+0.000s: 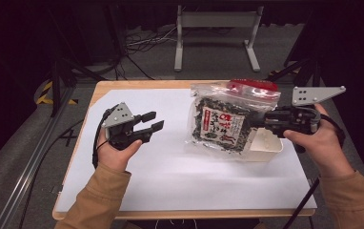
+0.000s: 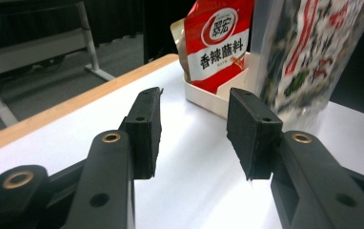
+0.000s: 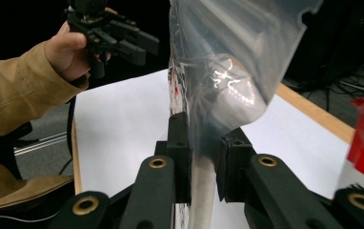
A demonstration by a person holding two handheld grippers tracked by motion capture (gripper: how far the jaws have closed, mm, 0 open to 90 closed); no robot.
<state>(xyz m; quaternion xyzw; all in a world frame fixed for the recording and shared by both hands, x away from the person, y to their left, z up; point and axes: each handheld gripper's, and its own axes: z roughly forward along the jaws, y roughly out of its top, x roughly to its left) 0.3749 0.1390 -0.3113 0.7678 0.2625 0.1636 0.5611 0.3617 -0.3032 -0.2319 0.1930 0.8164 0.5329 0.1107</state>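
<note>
Room: dark studio, cables on the floor and a grey metal stand (image 1: 217,36) beyond the far edge of the table (image 1: 123,86), so the lit top stays the one clear working area.
Table: wooden top under a white sheet (image 1: 170,167), a plain ground that makes the packets easy to pick out.
Left gripper (image 1: 149,121): held above the left half of the sheet, jaws spread with nothing between them; it points across at the bag, I'd say ready to help.
Seaweed bag (image 1: 220,121): clear zip bag of dark dried greens, hanging upright over the right half, lifted clear of the tray.
Right gripper (image 3: 201,157): pinching the bag's edge.
White tray (image 1: 268,145): near the right edge.
Red packet (image 2: 218,43): standing in the tray.
</note>
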